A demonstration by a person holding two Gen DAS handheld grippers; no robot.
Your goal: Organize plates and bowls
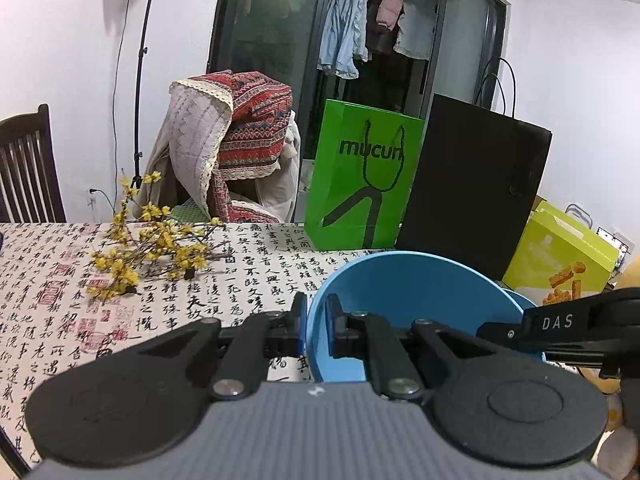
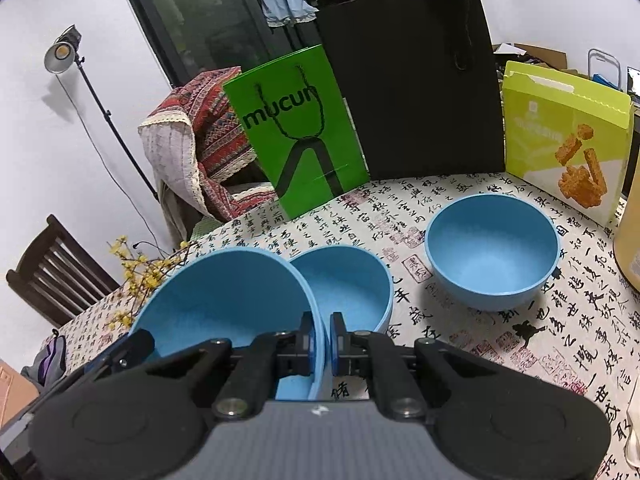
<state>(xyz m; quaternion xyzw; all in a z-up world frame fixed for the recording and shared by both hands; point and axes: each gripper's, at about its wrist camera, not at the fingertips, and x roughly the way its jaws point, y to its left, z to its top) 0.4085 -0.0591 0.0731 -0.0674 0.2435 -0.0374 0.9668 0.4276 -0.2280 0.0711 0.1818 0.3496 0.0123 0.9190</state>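
Blue bowl point(image 2: 224, 300), rim clenched by both the left gripper point(image 1: 316, 330) and right gripper point(image 2: 322, 342); beyond the right fingers waits a second bowl point(image 2: 348, 288). Nesting should go best lowered level, rims aligned.

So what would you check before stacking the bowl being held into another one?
1. Left fingers clamp the held blue bowl by its rim: ok.
2. Right fingers clamp its rim too: ok.
3. Second blue bowl, just behind, open side up: ok.
4. Third blue bowl stands apart, empty: ok.
5. Held bowl lifted off the tablecloth: cannot tell.
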